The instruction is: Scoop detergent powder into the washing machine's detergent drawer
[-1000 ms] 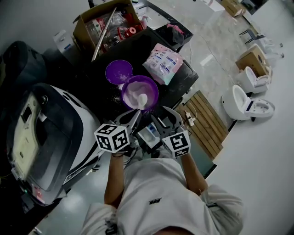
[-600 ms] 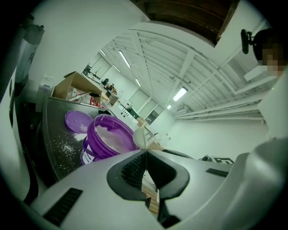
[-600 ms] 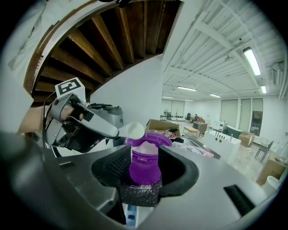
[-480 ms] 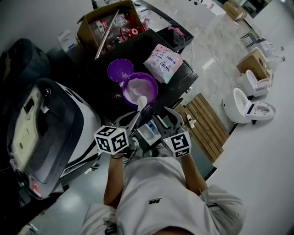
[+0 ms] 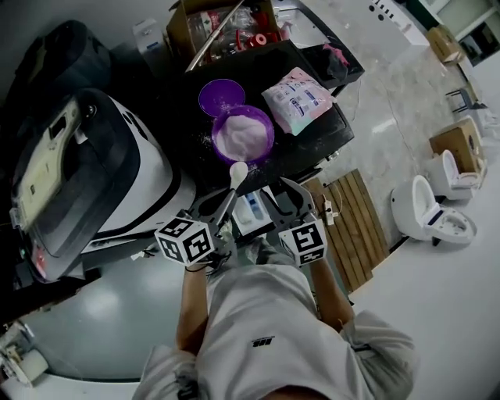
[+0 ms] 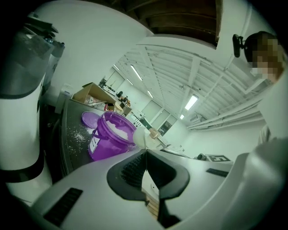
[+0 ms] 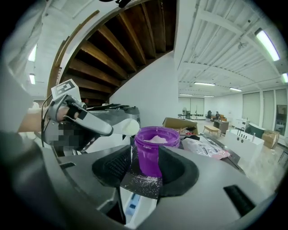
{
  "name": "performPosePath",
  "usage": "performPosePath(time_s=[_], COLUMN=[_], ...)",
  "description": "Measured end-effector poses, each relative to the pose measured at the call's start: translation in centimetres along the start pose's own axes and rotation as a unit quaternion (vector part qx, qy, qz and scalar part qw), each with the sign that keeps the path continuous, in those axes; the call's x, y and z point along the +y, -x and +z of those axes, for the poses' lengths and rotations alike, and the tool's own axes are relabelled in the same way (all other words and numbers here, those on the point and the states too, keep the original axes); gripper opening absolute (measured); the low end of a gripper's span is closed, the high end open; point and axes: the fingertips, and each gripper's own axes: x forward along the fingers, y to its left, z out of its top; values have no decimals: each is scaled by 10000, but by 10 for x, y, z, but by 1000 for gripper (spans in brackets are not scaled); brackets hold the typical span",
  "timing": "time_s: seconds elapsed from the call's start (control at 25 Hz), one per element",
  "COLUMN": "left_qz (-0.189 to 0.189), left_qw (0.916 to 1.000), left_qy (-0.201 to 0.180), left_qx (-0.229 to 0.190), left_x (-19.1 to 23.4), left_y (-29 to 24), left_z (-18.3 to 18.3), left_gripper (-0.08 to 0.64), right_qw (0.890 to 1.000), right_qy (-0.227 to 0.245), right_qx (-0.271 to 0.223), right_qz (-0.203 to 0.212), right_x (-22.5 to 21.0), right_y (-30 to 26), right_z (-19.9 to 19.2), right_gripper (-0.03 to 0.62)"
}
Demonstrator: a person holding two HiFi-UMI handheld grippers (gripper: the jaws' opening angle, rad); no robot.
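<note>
A purple tub (image 5: 243,133) of white powder stands on the black table (image 5: 308,148), with its lid (image 5: 222,97) lying behind it. My left gripper (image 5: 221,209) is shut on the thin handle of a white spoon (image 5: 237,172). The spoon's bowl hangs just outside the tub's near rim, above the table's front edge. In the left gripper view the spoon (image 6: 138,137) sticks out past the jaws toward the tub (image 6: 109,136). The white detergent drawer (image 5: 254,211) is pulled out below, between both grippers. My right gripper (image 5: 279,199) is open and holds nothing, and in its view the tub (image 7: 155,148) and drawer (image 7: 133,205) show.
The white washing machine (image 5: 94,172) fills the left. A pink detergent bag (image 5: 303,99) lies right of the tub, and a cardboard box (image 5: 226,23) of items stands behind. Spilled powder dusts the table. A wooden slatted platform (image 5: 353,223) and a toilet (image 5: 433,219) are at the right.
The spoon has come out of the tub's powder and drawn back toward me, over the table's front edge. The right gripper has stayed by the drawer. My head view has shifted.
</note>
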Motion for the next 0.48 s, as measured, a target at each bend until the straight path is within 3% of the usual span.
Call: performPosePath(time_s=[0.24,0.48], left_qz=[389,504], left_qw=[9987,9978], left_qy=[199,240], left_qx=[-277,-369], left_x=[-10,-17], left_y=[12,26], left_z=[-26,-44], left_gripper=[17,17], right_qw=[9986,9976], right_qy=[145,157], right_qx=[104,148], right_qz=[502,657], right_x=[5,16], right_y=[9,17], right_z=[-18,-26], right_gripper=[186,186])
